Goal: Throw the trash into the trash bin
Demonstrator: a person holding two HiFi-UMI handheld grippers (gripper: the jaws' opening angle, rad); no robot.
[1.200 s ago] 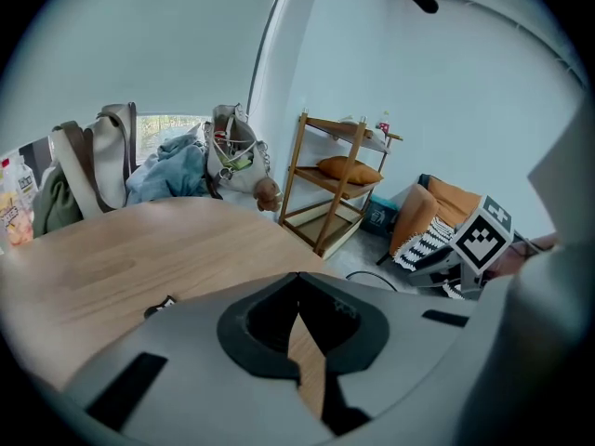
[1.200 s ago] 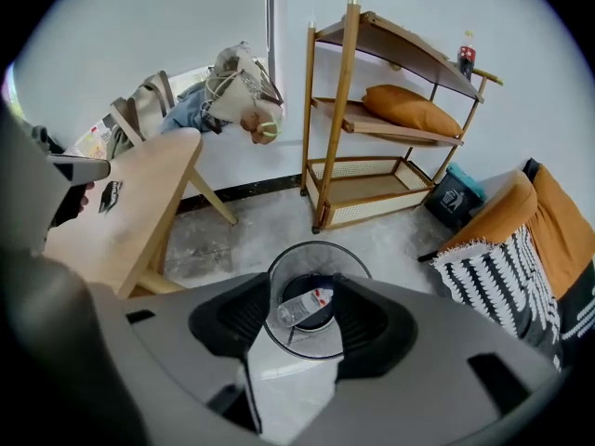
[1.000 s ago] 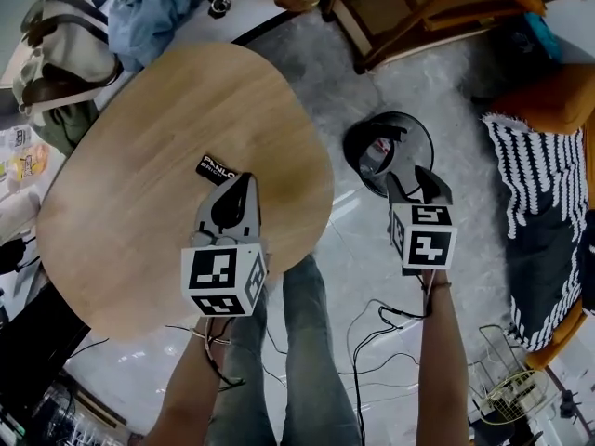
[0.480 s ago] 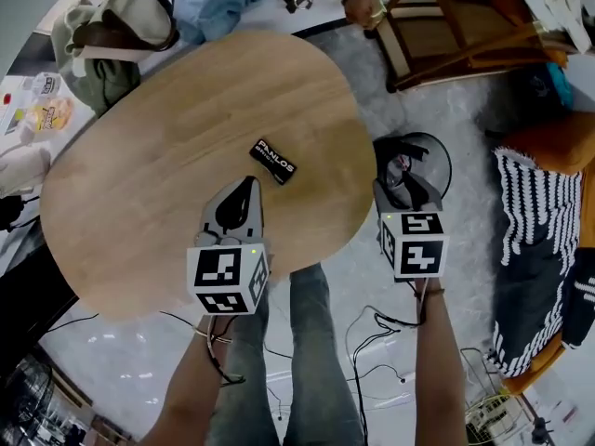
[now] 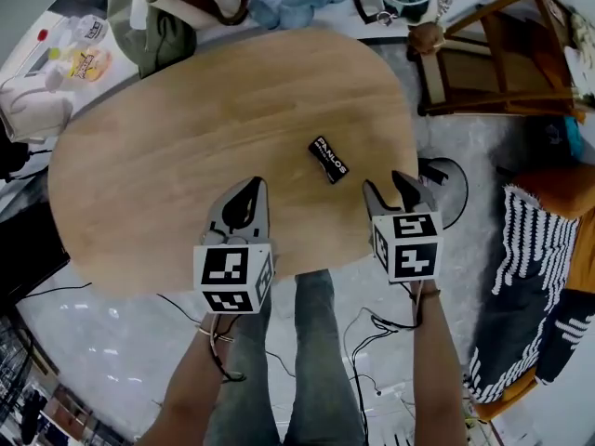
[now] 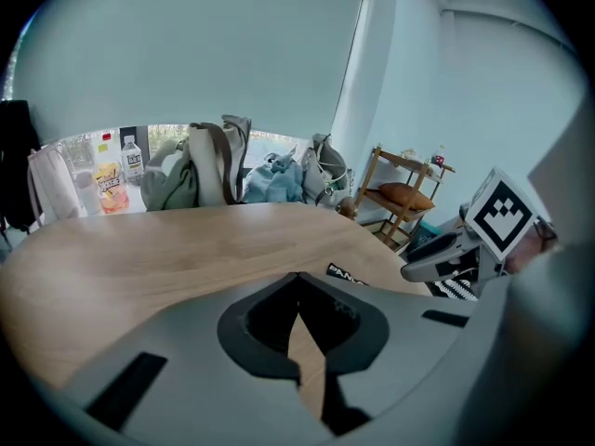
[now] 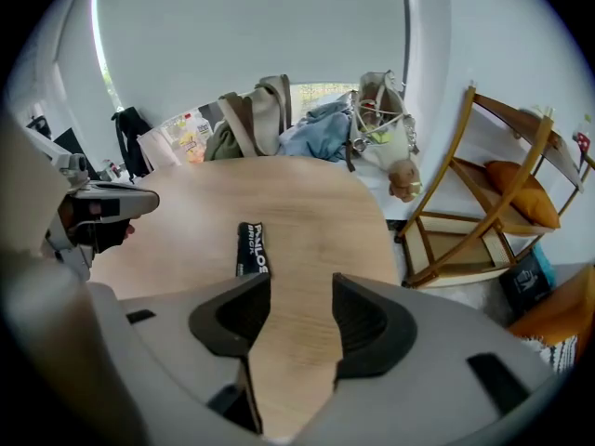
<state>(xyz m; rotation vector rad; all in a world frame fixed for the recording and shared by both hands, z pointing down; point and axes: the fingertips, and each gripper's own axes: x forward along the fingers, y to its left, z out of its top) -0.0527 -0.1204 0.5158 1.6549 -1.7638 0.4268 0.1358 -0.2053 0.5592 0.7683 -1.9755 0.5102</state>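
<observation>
Head view, with both gripper views. A black printed wrapper [image 5: 327,159], taken to be the trash, was shown lying flat on the oval wooden table [image 5: 167,184], toward its right-hand side and well short of the edge. The right gripper [image 5: 386,186] was held just beside it with the jaws apart; only bare tabletop was seen between them, and the wrapper lay ahead and slightly to the left of the gap. The left gripper [image 5: 249,186] was held over the table nearby with the jaws brought together at the tips and nothing clamped. The trash bin [image 5: 462,182] was seen on the floor beyond the table's right edge, partly hidden by the tabletop and the right gripper.

The pickup was judged not yet begun. Several failures could be expected:

- Because the wrapper was thin and flat, it could be skated along the wood by closing jaws instead of being pinched.
- It could be pushed over the edge if approached from the left.
- A light wrapper released high could drift wide of the partly covered bin.
</observation>
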